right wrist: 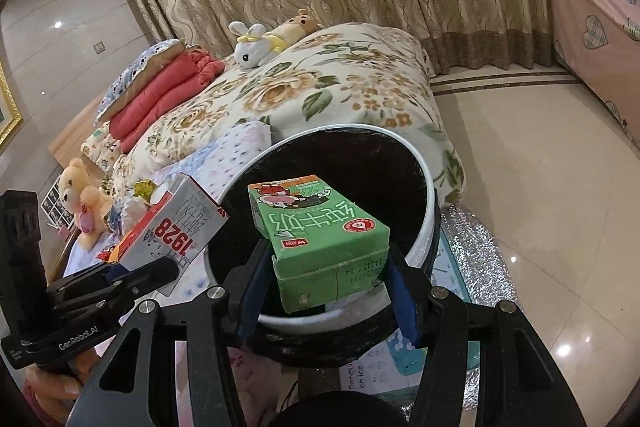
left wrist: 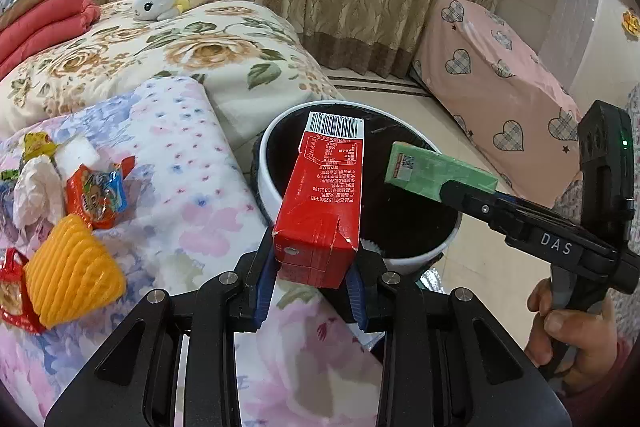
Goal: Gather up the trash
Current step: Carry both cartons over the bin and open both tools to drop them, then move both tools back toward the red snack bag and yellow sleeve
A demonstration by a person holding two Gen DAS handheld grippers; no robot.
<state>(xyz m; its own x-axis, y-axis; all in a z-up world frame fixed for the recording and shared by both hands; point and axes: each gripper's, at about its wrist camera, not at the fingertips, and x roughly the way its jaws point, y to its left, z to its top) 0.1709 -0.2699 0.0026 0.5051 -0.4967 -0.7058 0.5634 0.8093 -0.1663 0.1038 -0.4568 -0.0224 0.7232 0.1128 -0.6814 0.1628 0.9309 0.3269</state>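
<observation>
Bin's [left wrist: 276, 195] floor behind red carton [left wrist: 320, 203]; wrapper [left wrist: 12, 291] cut off at left edge.

Bin [left wrist: 416, 258] right of bed [left wrist: 180, 163]; wrappers [left wrist: 96, 195] on bed.

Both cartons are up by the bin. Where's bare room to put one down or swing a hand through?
Free: the pastel floral blanket between the wrapper pile and the bin, and the tiled floor right of the bin, up to the pink heart-print cover. Crowded: above the bin's mouth, where the red carton and green carton sit close together.
</observation>
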